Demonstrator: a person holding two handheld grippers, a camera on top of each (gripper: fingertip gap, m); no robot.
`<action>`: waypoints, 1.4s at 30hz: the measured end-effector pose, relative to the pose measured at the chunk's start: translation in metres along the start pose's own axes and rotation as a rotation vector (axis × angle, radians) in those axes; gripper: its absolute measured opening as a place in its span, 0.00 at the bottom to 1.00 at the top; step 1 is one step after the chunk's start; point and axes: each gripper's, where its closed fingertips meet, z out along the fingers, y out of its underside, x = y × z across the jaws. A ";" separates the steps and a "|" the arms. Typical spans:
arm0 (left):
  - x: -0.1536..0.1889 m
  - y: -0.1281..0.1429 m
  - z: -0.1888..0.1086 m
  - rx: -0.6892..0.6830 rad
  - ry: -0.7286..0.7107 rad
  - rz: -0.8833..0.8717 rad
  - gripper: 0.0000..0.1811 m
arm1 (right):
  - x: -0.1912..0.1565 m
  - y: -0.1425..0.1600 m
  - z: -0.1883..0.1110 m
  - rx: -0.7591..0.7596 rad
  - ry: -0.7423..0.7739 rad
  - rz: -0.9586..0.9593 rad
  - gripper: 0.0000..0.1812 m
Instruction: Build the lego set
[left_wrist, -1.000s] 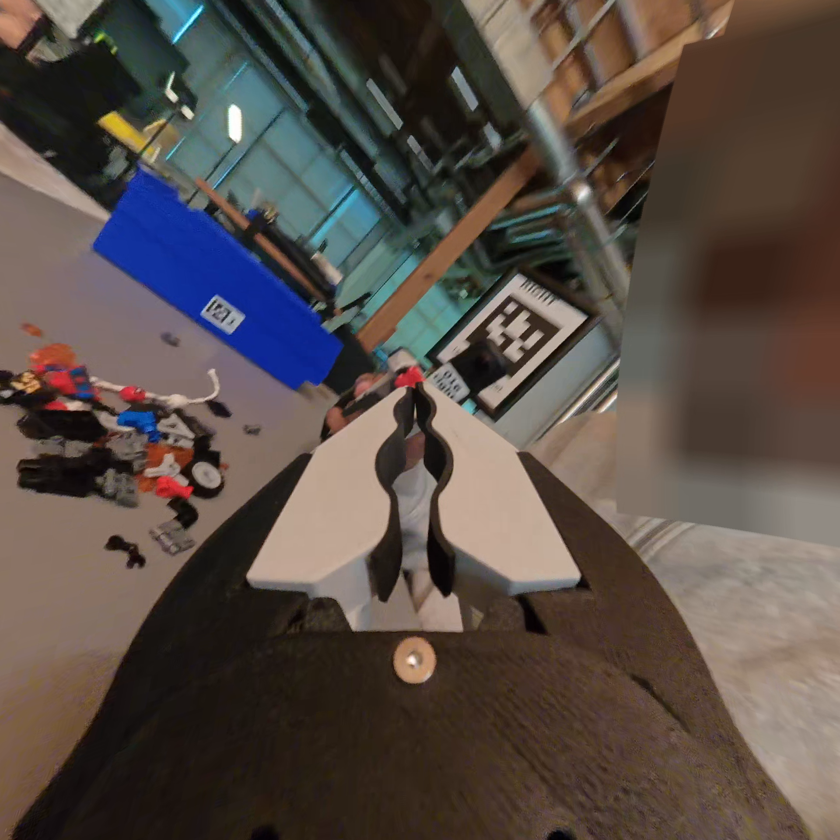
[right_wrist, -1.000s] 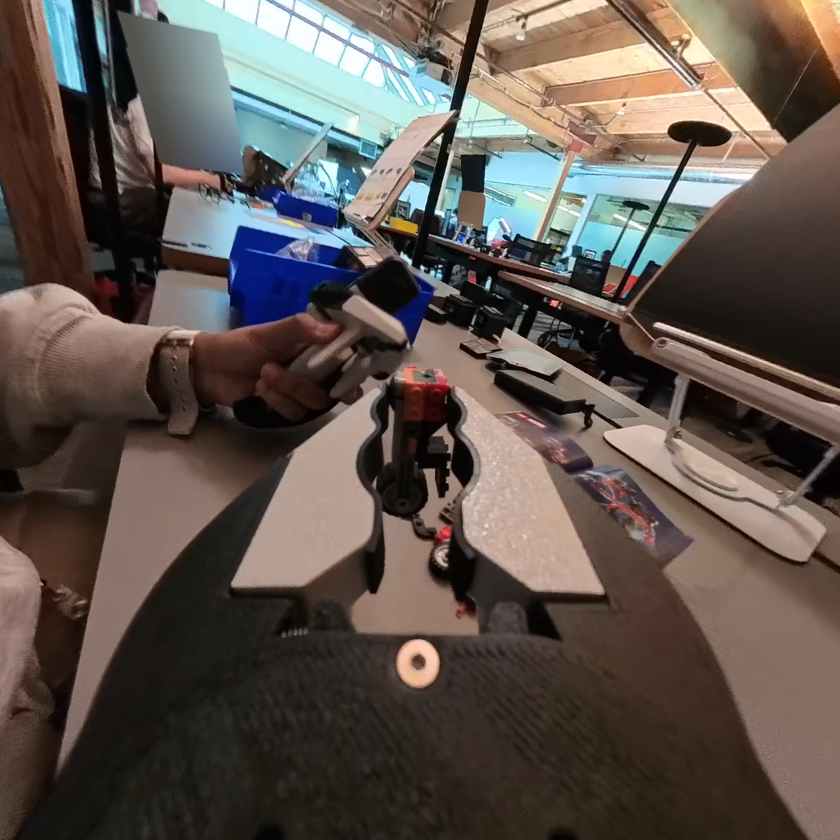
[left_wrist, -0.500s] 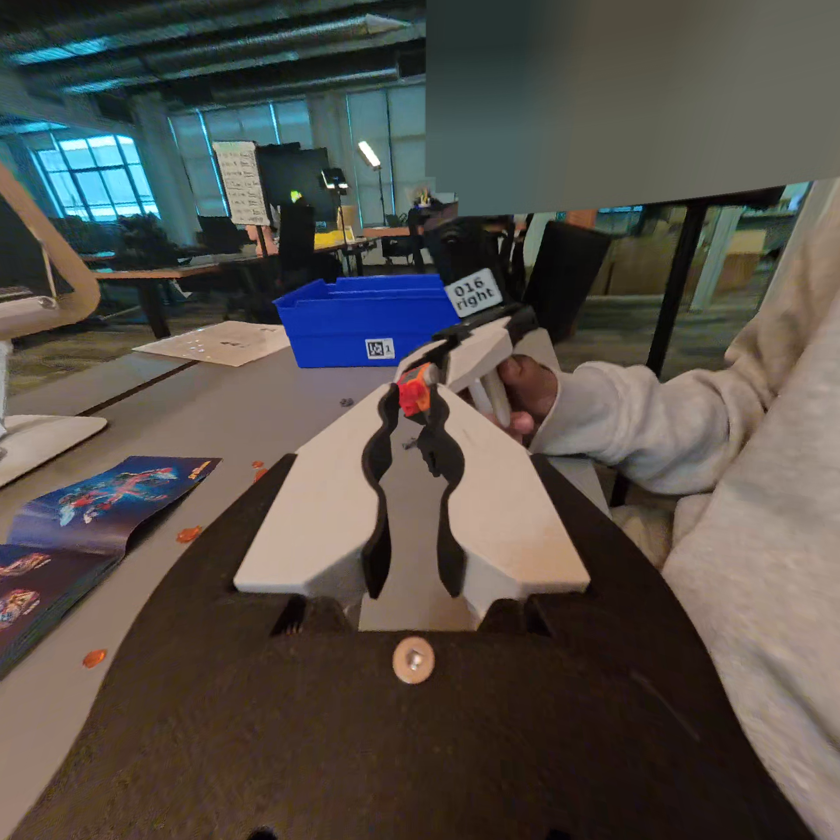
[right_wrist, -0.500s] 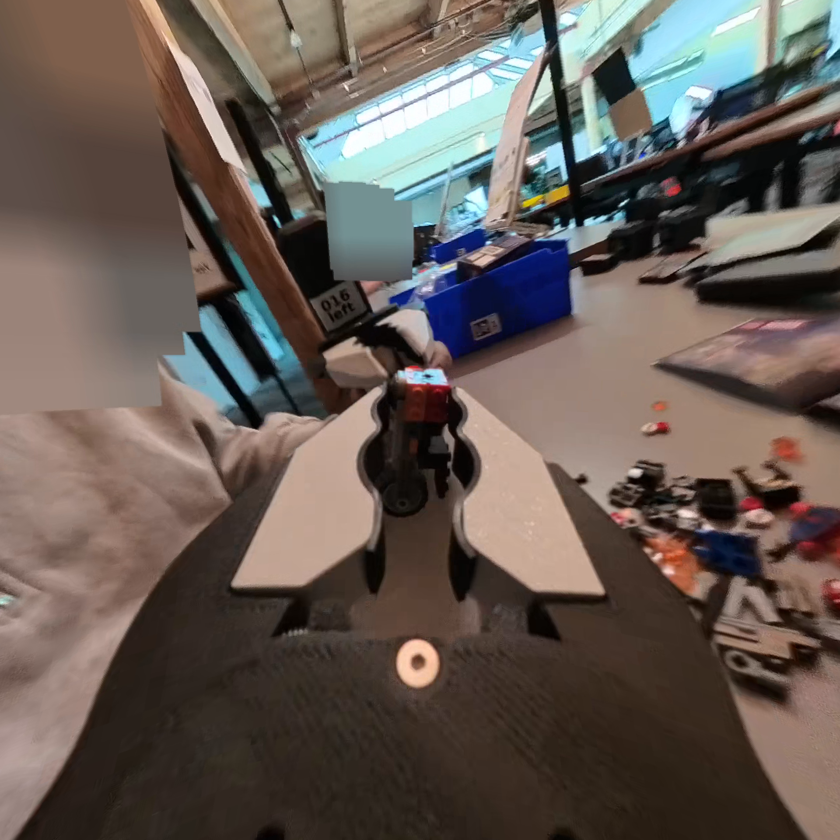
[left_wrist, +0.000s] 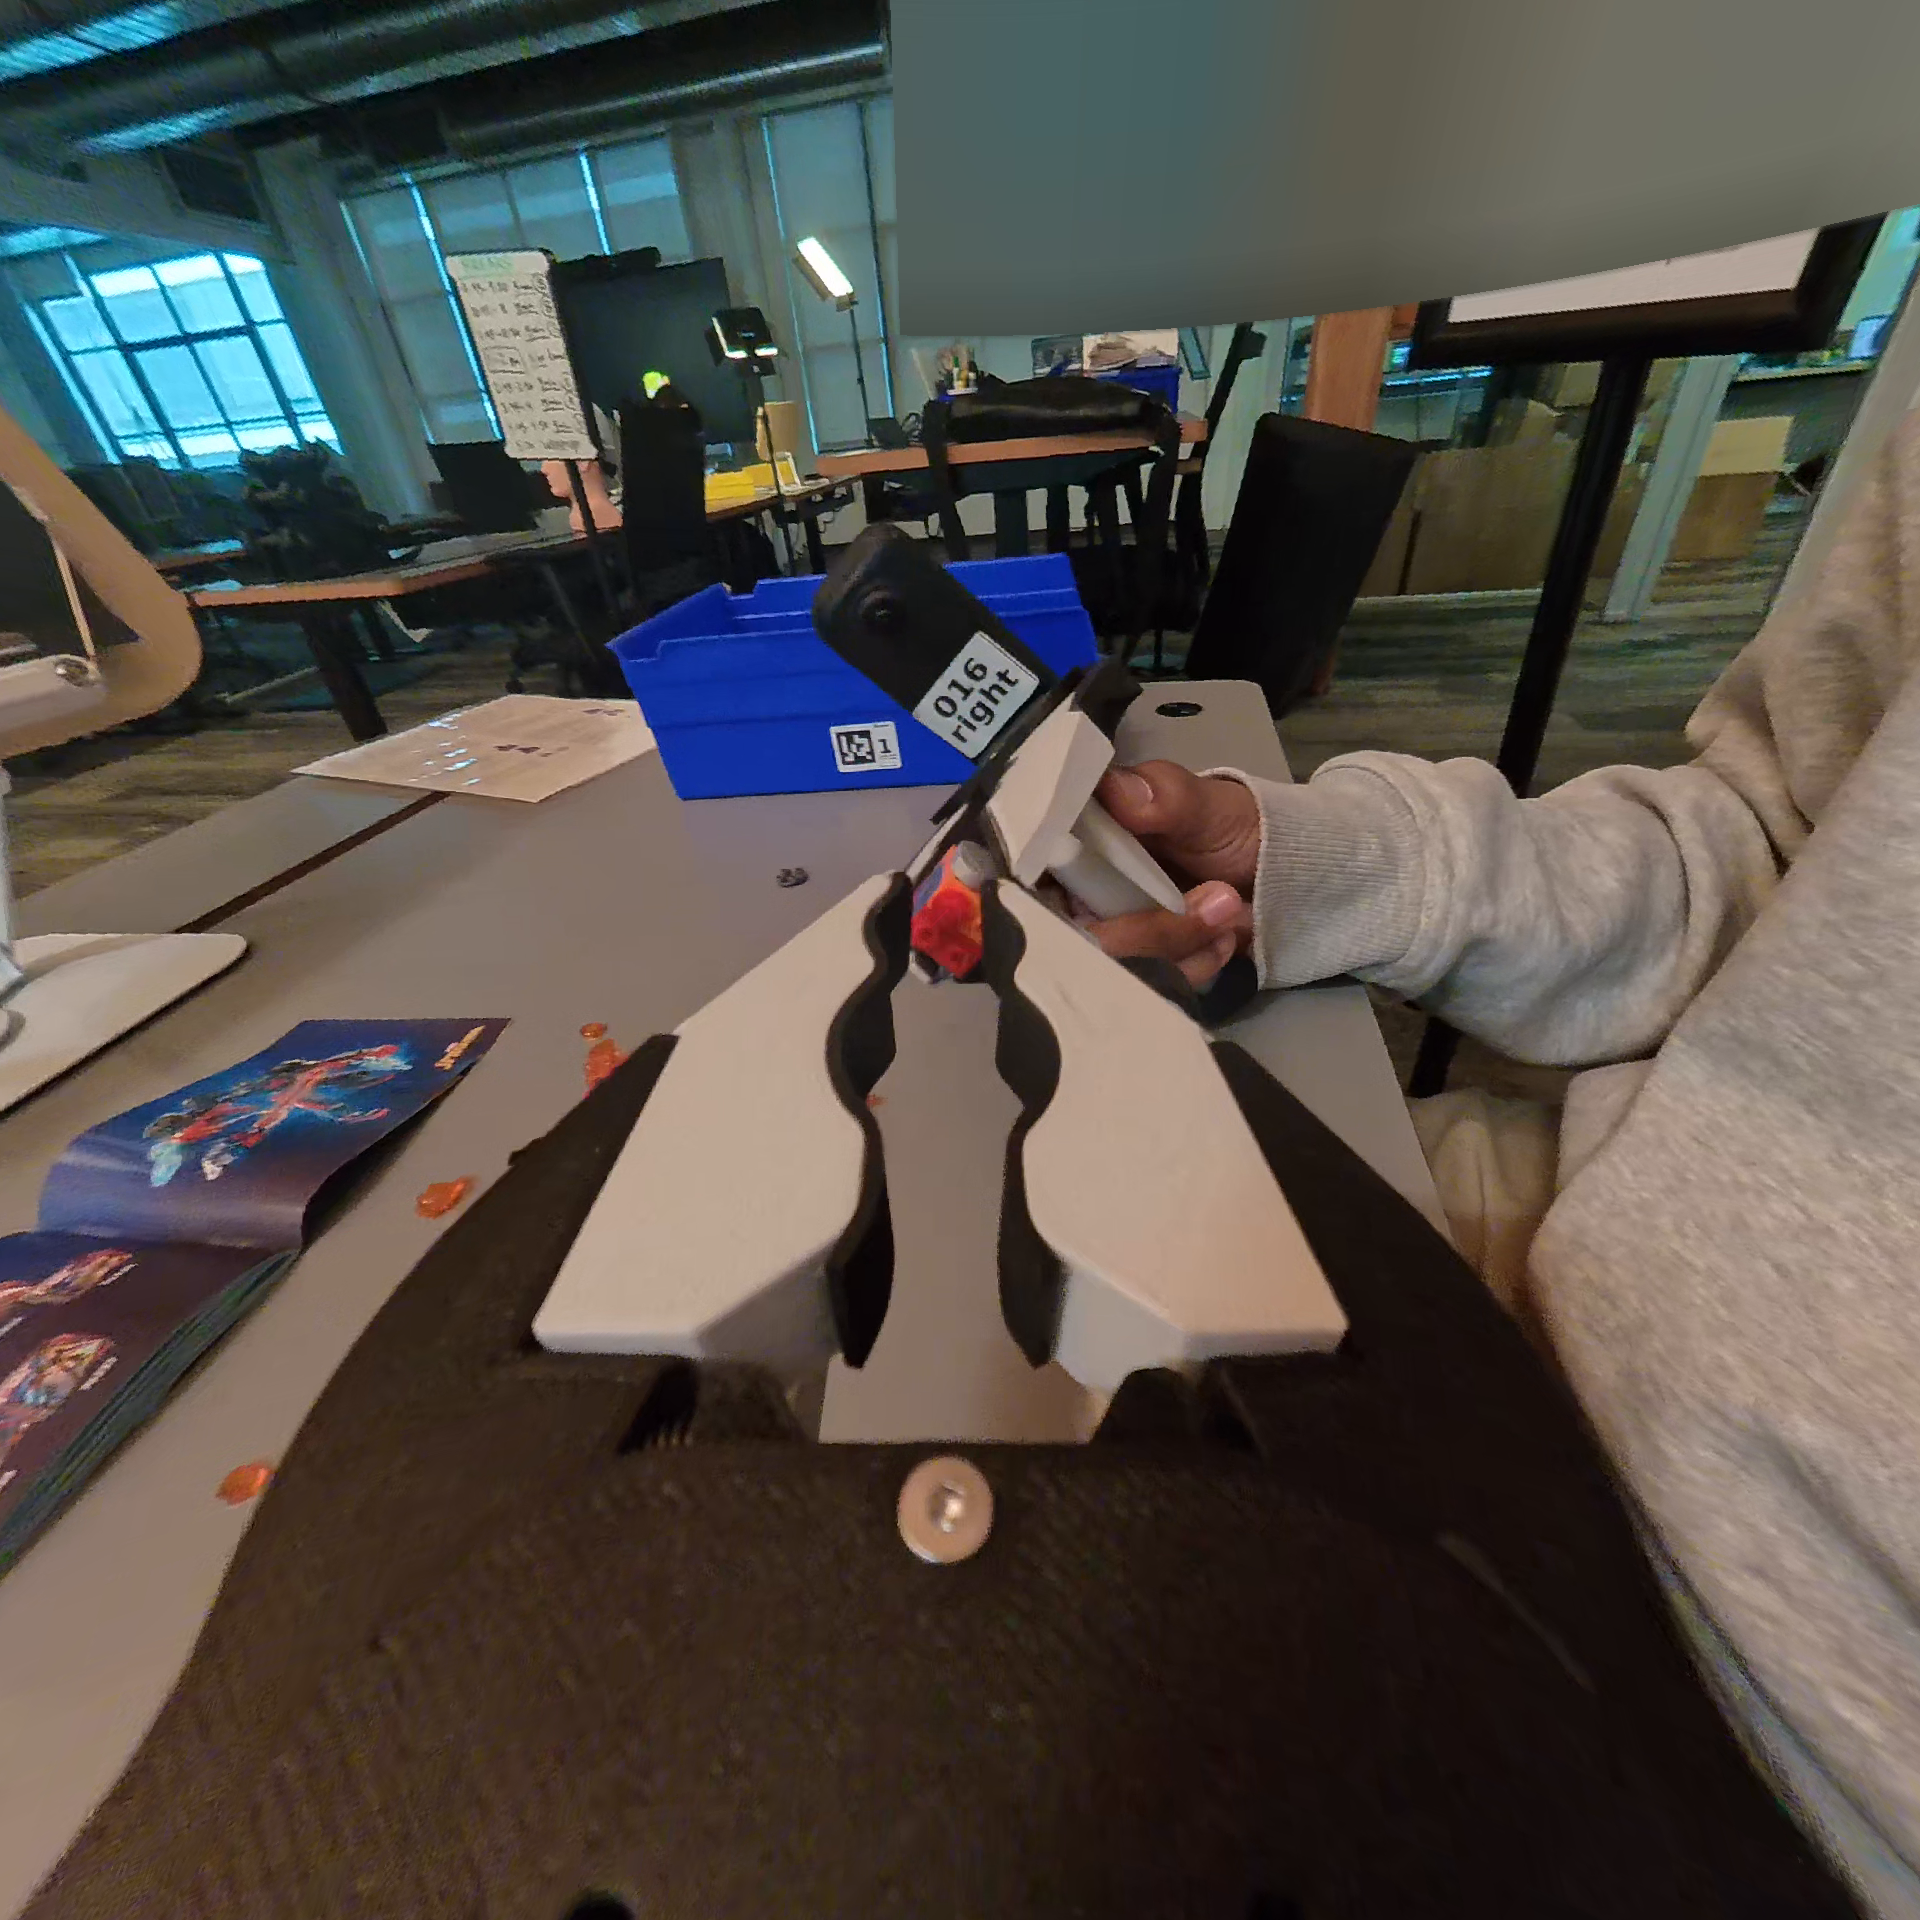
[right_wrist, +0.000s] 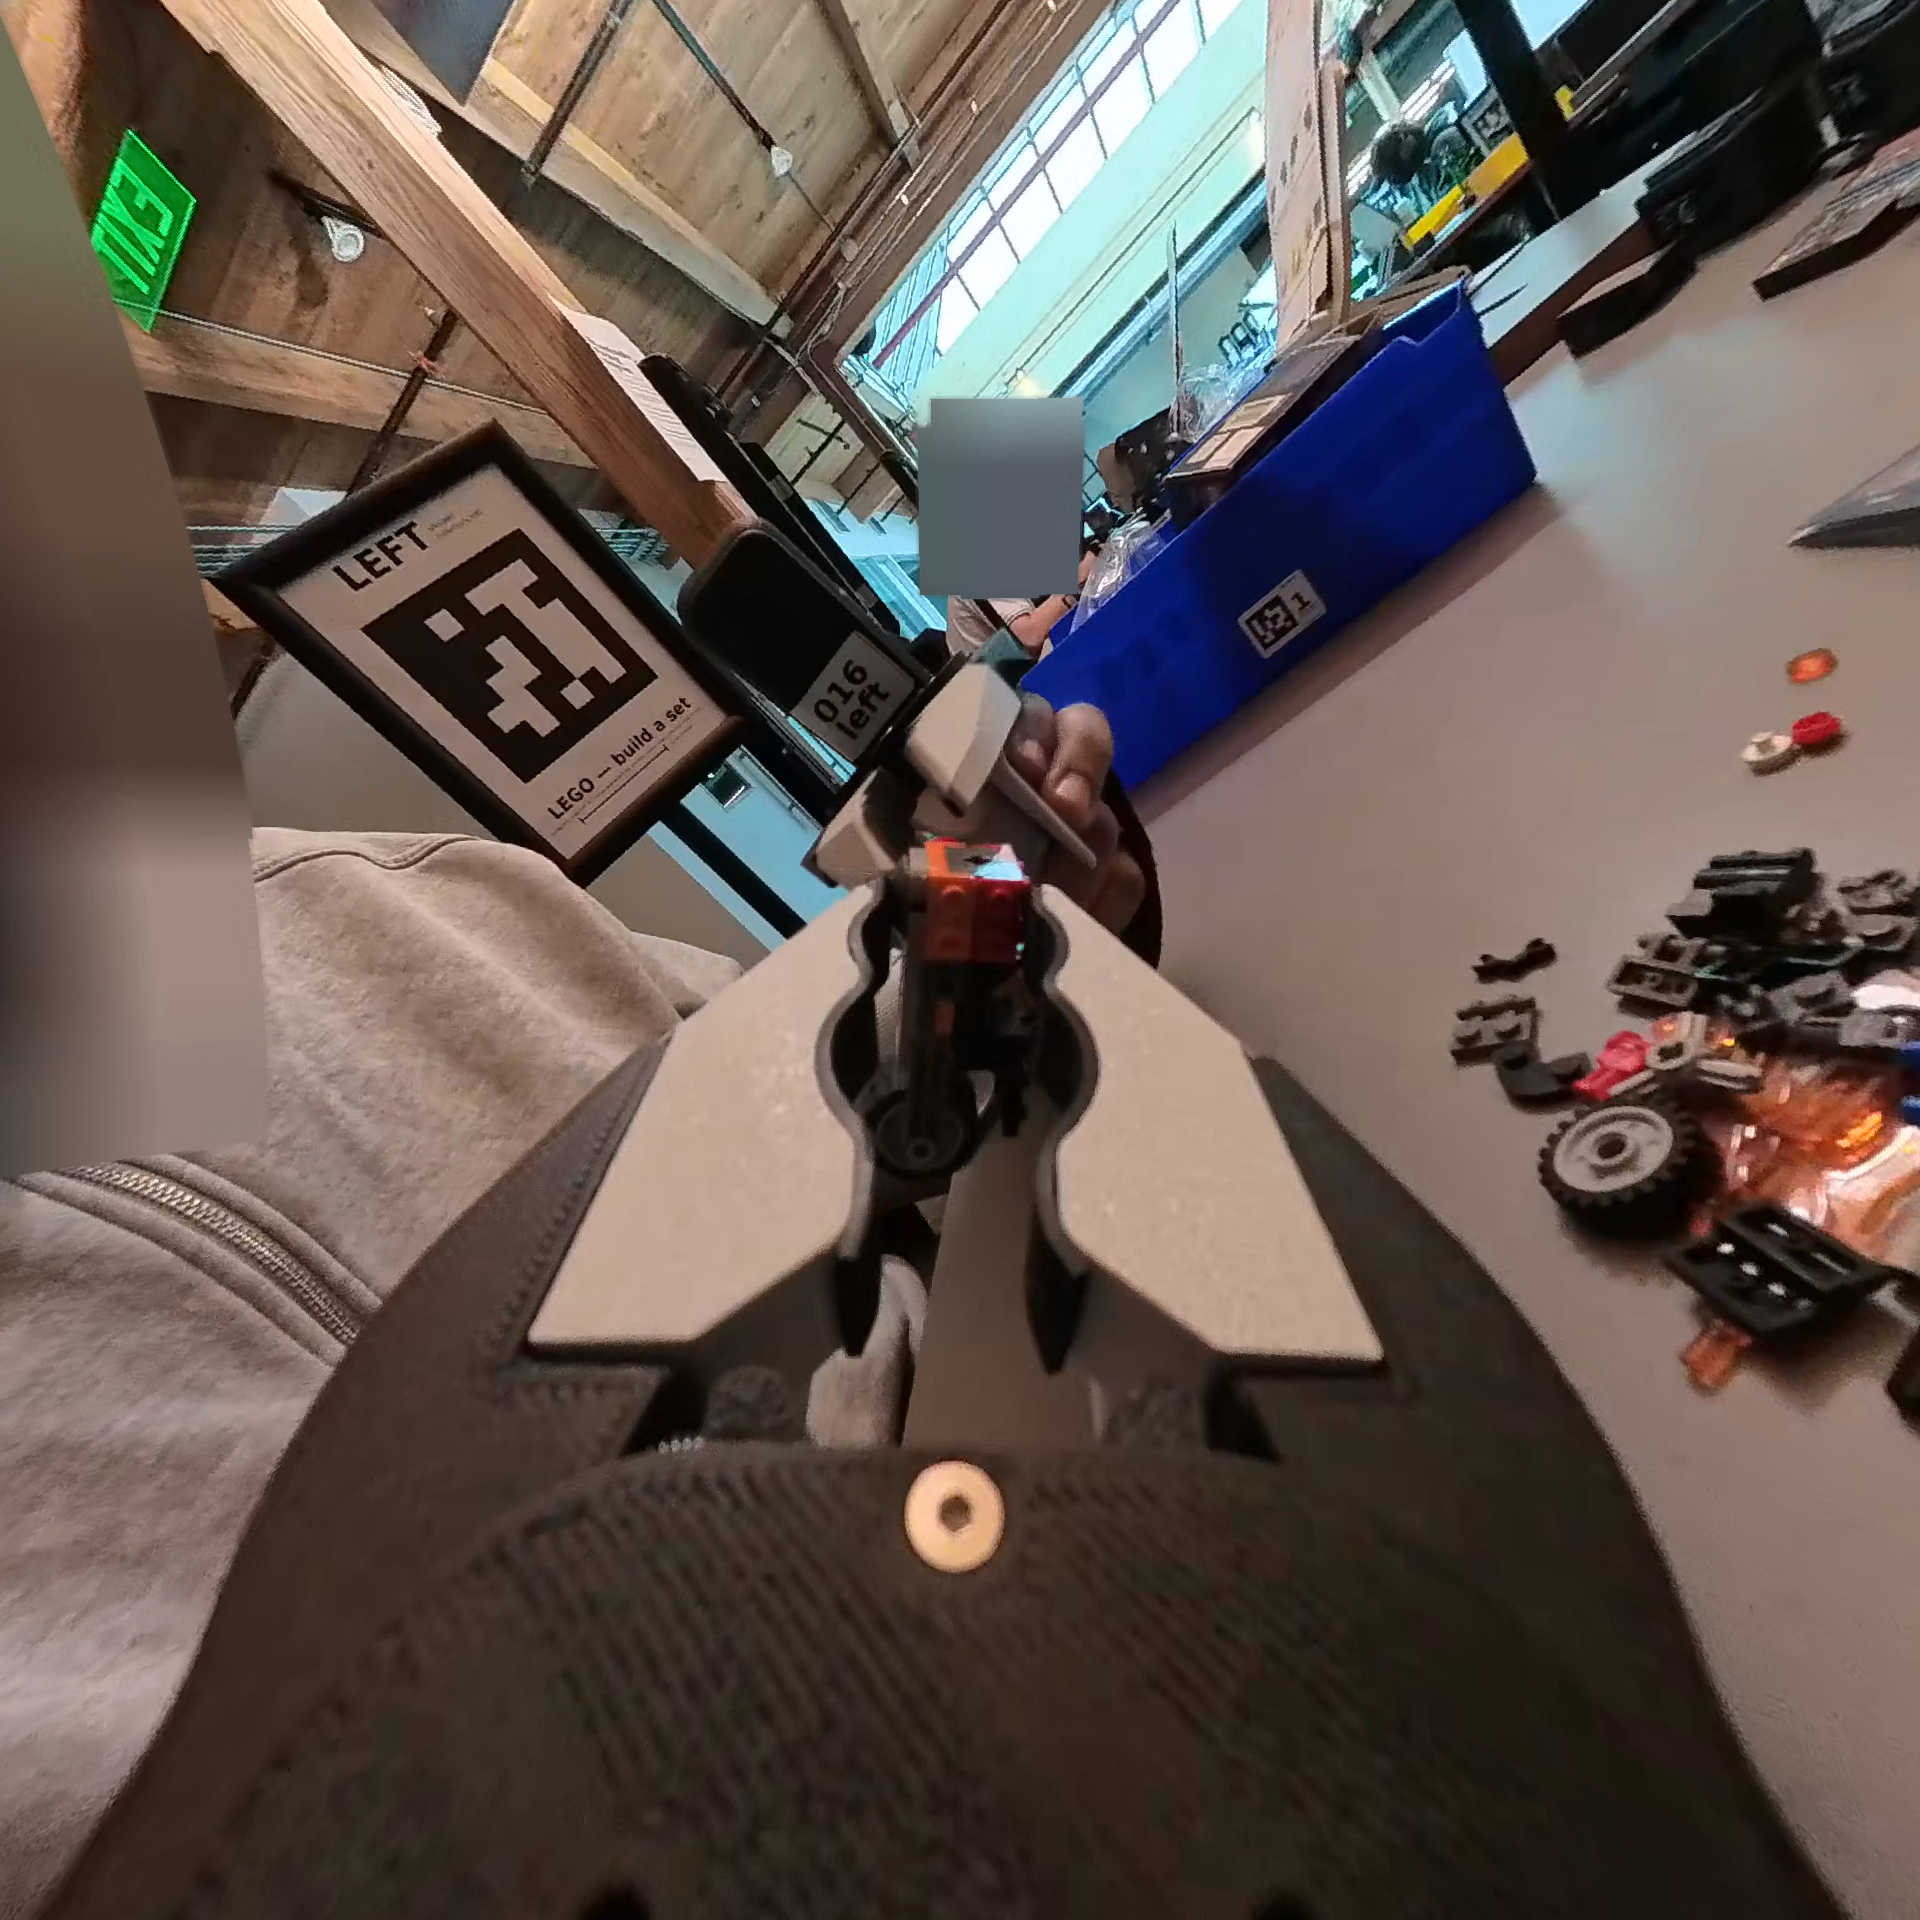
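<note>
Crosswise, right gripper (right_wrist: 951, 914) clamps small brick build (right_wrist: 961, 987), wheel end toward camera, left gripper (left_wrist: 940, 914) jaws apart at its red end.

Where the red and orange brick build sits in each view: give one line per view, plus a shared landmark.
Left wrist view: the brick build sits at centre, between the left claw's tips, held from behind by the right claw.
Right wrist view: it is pinched at centre in the right claw's tips.
Shared landmark: the blue bin on the table.
</note>
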 end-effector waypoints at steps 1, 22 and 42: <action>0.001 0.002 0.001 -0.009 0.010 -0.005 0.06 | 0.000 0.000 0.000 -0.003 0.000 0.001 0.13; -0.008 -0.004 -0.007 0.006 -0.008 -0.113 0.02 | -0.006 -0.021 -0.015 0.123 -0.040 0.002 0.12; -0.048 0.018 -0.016 -0.034 -0.121 -0.299 0.00 | 0.000 -0.054 -0.054 0.342 0.041 -0.069 0.12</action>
